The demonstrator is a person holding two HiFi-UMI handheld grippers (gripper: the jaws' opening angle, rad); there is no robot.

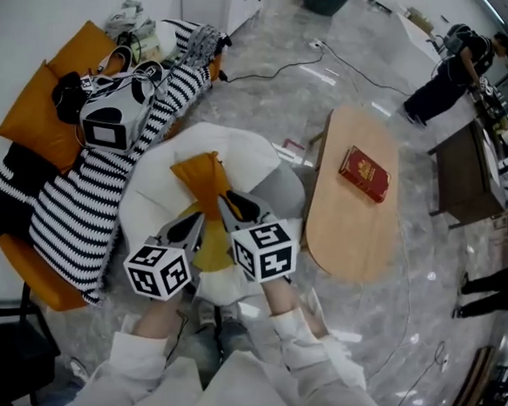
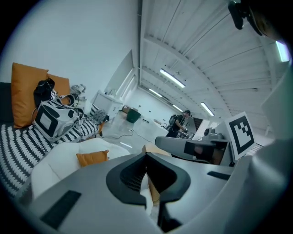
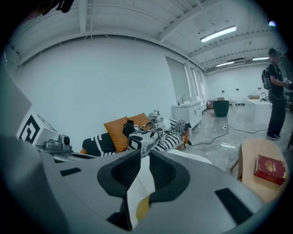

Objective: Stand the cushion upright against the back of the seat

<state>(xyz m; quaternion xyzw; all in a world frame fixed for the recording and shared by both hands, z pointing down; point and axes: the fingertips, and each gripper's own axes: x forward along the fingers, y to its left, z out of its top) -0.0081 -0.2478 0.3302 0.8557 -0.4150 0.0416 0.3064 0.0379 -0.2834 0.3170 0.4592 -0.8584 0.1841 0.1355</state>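
An orange cushion [image 1: 202, 181] hangs over a white rounded seat [image 1: 150, 206] in the head view, with its far end pointing away from me. Both grippers hold its near edge side by side. My left gripper [image 1: 196, 222] is shut on the cushion, and a fold of white and orange fabric shows between its jaws [image 2: 146, 183]. The cushion's far corner [image 2: 93, 157] shows in the left gripper view above the white seat [image 2: 59, 164]. My right gripper [image 1: 229, 210] is also shut on the cushion, with white and yellow fabric pinched between its jaws [image 3: 137, 192].
A sofa [image 1: 35, 114] at the left carries orange pillows, a black-and-white striped blanket [image 1: 80, 212] and a black-and-white bag [image 1: 114, 115]. At the right stands an oval wooden table [image 1: 345, 203] with a red book [image 1: 365, 173]. A cable [image 1: 274, 71] crosses the floor. A person [image 1: 453, 70] stands far right.
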